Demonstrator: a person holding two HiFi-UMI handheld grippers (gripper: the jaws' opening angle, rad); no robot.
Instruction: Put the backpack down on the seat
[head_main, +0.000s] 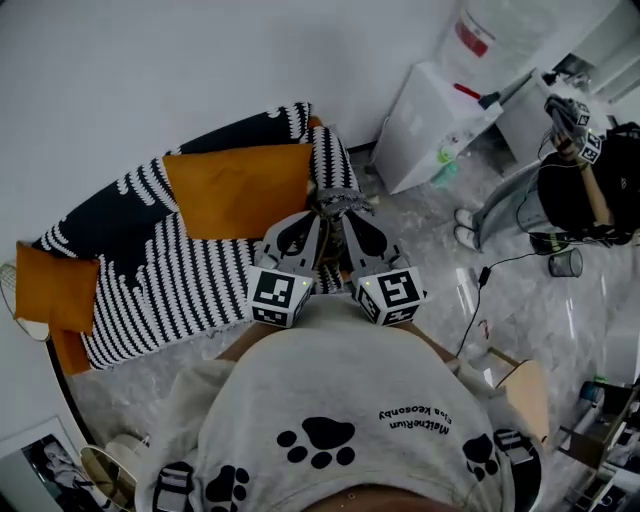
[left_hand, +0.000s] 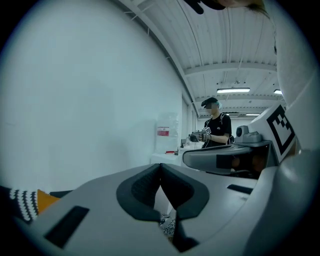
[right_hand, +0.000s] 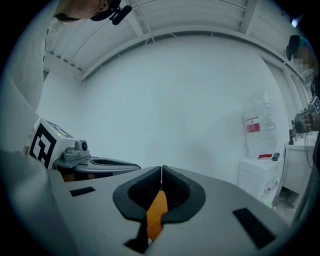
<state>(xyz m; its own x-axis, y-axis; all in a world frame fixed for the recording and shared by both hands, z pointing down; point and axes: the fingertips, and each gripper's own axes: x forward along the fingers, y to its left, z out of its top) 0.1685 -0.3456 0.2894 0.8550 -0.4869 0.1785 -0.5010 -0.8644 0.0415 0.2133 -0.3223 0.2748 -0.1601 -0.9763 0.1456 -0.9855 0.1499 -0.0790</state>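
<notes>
**Both pairs of jaws shut, backpack body out of sight**

Two grippers are held side by side in front of the person's grey paw-print shirt (head_main: 340, 385), their tips nearly touching. The left gripper (left_hand: 160, 170) has its jaws together with nothing between the pads. The right gripper (right_hand: 161, 172) is likewise closed and empty, and orange shows through the gap below its pads. Ahead and below stands the sofa (head_main: 150, 270), covered in black-and-white stripes. One orange cushion (head_main: 235, 190) leans against its back and another lies at its left end. No view shows the backpack's body; dark, light-edged straps (head_main: 175, 485) lie over the person's shoulders. A second person (head_main: 575, 190) stands near a white water dispenser (head_main: 430, 125).
</notes>
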